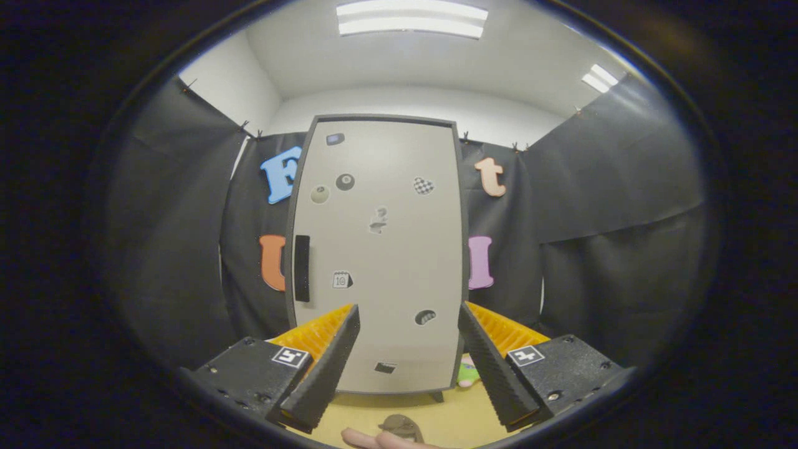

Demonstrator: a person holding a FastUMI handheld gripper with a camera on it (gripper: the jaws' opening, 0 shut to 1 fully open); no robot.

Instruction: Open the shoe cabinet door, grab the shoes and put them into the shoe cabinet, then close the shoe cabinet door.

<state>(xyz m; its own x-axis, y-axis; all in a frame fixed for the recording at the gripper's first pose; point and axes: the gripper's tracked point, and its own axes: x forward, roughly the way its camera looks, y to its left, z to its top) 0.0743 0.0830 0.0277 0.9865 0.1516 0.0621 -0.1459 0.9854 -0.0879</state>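
Cabinet: tall, pale grey, dark-framed, upright on short legs on the yellowish floor; straight ahead, beyond the fingers, against the black cloth wall.
Door: closed, flat, dotted with small stickers, among them a black ball and a checkered heart.
Handle: dark vertical bar near the door's left edge, about mid-height.
Gripper: fingers spread wide, holding nothing, clear of the door.
Shoe: dark, on the floor between the fingers, partly hidden.
Hand: fingertips just beside the shoe.
Green object: low beside the cabinet's right foot, too small to identify.
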